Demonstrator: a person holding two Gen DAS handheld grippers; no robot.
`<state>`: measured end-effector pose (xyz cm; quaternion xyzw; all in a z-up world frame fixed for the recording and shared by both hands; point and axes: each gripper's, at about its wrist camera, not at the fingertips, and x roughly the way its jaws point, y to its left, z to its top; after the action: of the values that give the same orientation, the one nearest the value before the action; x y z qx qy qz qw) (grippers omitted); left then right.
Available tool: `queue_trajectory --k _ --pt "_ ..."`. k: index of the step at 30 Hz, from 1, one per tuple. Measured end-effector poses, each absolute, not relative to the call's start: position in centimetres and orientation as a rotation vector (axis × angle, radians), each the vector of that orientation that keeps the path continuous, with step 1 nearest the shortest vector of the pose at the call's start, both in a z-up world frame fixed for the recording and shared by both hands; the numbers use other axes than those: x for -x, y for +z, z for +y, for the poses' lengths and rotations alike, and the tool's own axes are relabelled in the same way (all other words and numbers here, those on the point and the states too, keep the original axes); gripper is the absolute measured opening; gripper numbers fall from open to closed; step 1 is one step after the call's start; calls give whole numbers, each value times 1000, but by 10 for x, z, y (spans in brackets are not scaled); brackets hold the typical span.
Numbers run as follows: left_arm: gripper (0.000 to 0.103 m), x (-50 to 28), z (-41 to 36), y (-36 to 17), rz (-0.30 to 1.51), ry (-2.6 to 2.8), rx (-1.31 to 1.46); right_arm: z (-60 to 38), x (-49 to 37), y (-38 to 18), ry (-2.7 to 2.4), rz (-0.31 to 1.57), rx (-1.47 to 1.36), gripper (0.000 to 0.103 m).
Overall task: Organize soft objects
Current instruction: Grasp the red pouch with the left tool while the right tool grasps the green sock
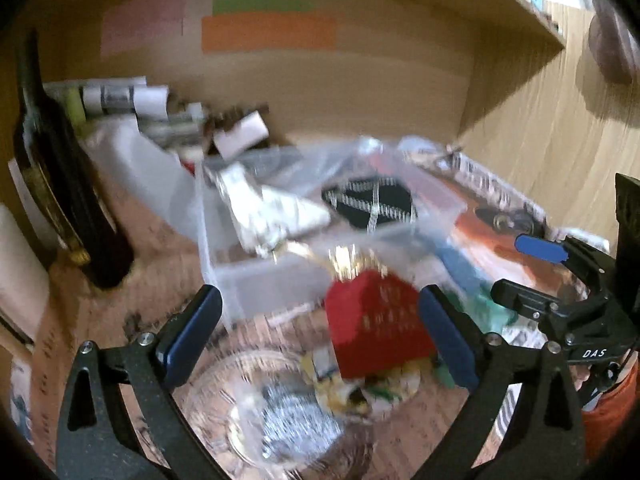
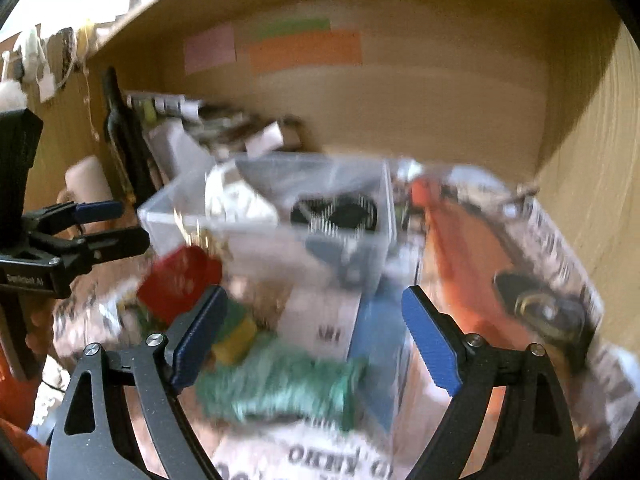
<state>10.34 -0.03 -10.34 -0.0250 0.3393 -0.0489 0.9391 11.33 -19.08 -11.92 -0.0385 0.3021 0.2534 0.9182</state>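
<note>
Both views are motion-blurred. My left gripper [image 1: 320, 332] is open, and a red pouch [image 1: 376, 324] with gold trim lies between its fingers, not clamped. The pouch also shows in the right wrist view [image 2: 180, 280]. A clear plastic bin [image 1: 256, 268] behind it holds a black-and-white pad [image 1: 368, 204] and a white crumpled cloth [image 1: 264, 208]. My right gripper [image 2: 316, 336] is open above a green fuzzy object [image 2: 276, 384]. The bin shows in the right wrist view [image 2: 360, 252] as well. The left gripper [image 2: 100, 224] appears at the left of that view.
A dark bottle [image 1: 60, 184] stands at the left against the wooden shelf wall [image 1: 360, 92]. A glass bowl [image 1: 280, 412] sits below the left gripper. An orange magazine [image 2: 500, 272] and a blue box [image 2: 380, 344] lie at the right. Clutter fills the back corner.
</note>
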Motion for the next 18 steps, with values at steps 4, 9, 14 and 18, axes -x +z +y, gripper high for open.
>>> queue_trajectory --k 4,9,14,18 --pt "100 -102 -8 -118 729 -118 59 -190 -107 -142 533 708 68 87" --pt "100 -106 -15 -123 725 -121 69 -182 -104 -161 545 765 97 87" --pt "84 -113 -20 -125 724 -129 73 -183 -108 -171 560 794 82 80" --pt "68 -121 -25 -133 741 -149 64 -186 -109 -172 565 782 72 58"
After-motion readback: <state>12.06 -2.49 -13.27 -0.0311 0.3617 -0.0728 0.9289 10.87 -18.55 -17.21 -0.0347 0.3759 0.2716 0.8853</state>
